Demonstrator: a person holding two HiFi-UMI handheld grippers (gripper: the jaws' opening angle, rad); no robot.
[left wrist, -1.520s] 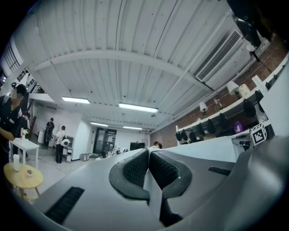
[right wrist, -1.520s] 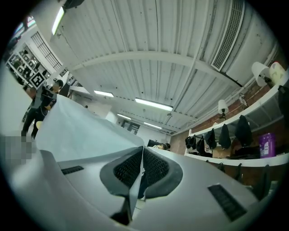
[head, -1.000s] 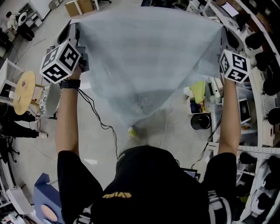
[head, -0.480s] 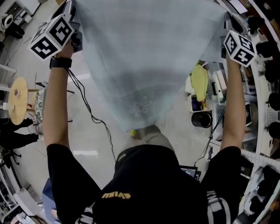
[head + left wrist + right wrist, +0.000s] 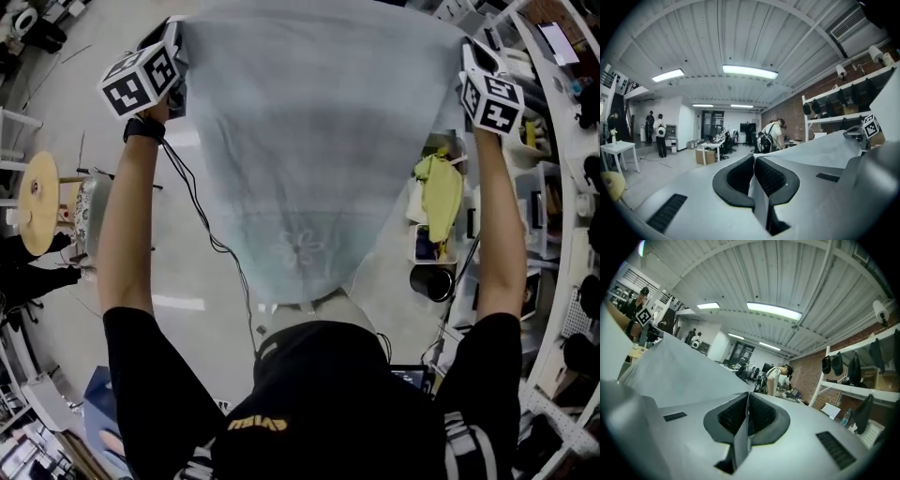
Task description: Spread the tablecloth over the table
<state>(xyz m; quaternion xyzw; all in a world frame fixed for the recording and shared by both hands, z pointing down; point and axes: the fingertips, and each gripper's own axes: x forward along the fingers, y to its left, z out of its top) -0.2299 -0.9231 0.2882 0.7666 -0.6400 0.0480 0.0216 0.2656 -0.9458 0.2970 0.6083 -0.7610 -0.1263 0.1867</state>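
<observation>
A pale blue-grey tablecloth (image 5: 309, 141) with a stitched flower hangs stretched in the air between my two raised grippers. At the upper left, my left gripper (image 5: 178, 52) is shut on one top corner, beside its marker cube (image 5: 141, 80). My right gripper (image 5: 464, 61) is shut on the other corner at the upper right. In the left gripper view the cloth (image 5: 825, 150) runs off to the right from the shut left gripper (image 5: 753, 173). In the right gripper view the cloth (image 5: 679, 371) spreads left from the shut right gripper (image 5: 747, 411). I see no table under the cloth.
A round wooden stool (image 5: 37, 192) stands at the left. Shelves, a yellow rag (image 5: 441, 192) and a black bin (image 5: 431, 281) crowd the right side. Cables trail from both grippers. People (image 5: 773, 133) stand far off in the room.
Both grippers swung outward with the cloth held taut between them. The cloth's hanging lower part, a narrow point before, now billows wider and lies close to my body.
</observation>
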